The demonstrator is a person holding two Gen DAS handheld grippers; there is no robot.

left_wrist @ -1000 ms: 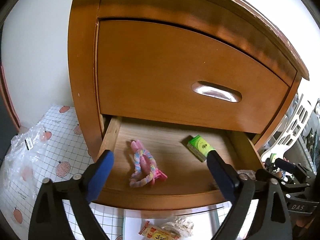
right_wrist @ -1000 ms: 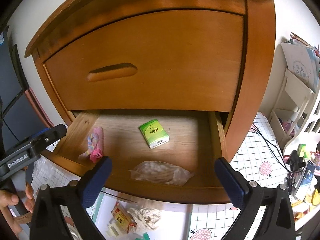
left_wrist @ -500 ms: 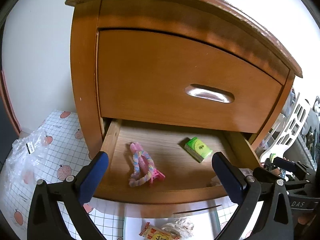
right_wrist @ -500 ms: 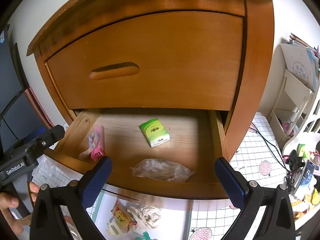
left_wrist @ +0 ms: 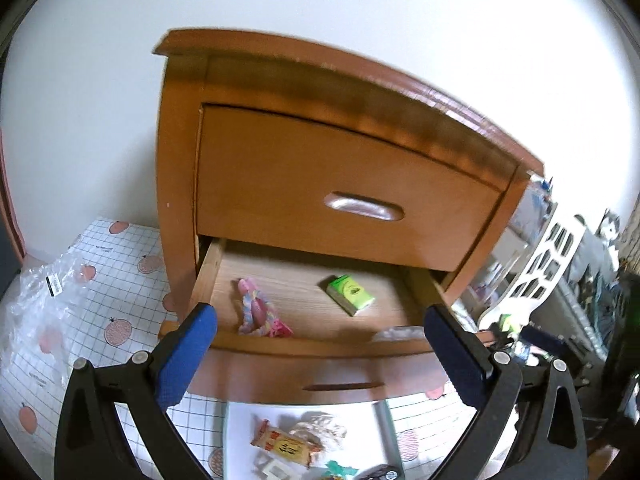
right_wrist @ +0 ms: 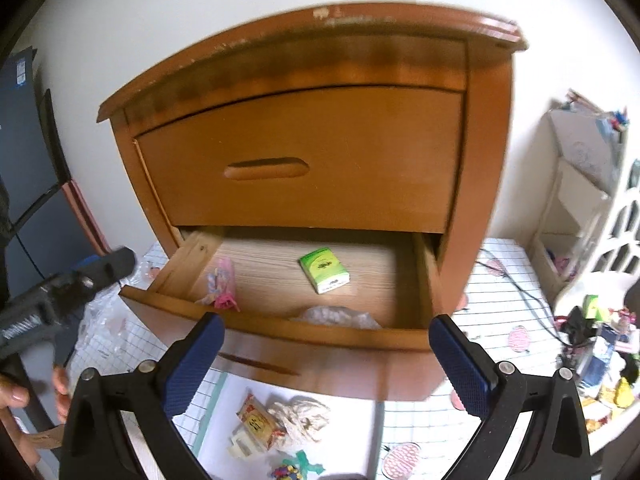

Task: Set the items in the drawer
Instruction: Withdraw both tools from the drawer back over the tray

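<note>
The wooden nightstand's lower drawer [left_wrist: 320, 346] [right_wrist: 280, 328] stands pulled out. Inside lie a pink braided rope toy [left_wrist: 260, 314] [right_wrist: 220, 284] at the left, a green box [left_wrist: 349, 290] [right_wrist: 325, 270] in the middle, and a clear plastic bag [left_wrist: 396, 334] [right_wrist: 336, 316] at the front right. My left gripper [left_wrist: 320, 320] and right gripper [right_wrist: 326, 324] both hang open and empty in front of the drawer, back from it. On the floor below lie a snack packet [left_wrist: 286, 442] [right_wrist: 256, 420] and a crumpled tissue [left_wrist: 318, 432] [right_wrist: 302, 418].
The upper drawer [left_wrist: 340, 200] is closed. A checked mat [left_wrist: 120, 248] covers the floor, with a clear plastic bag [left_wrist: 36, 292] at the left. A white lattice shelf [left_wrist: 540, 264] and clutter [right_wrist: 592, 320] stand to the right. A hand [right_wrist: 12, 396] holds the left gripper's body [right_wrist: 80, 280].
Both grippers have drawn back and up from the nightstand, so its whole top and more floor now show. The things in the drawer have not moved.
</note>
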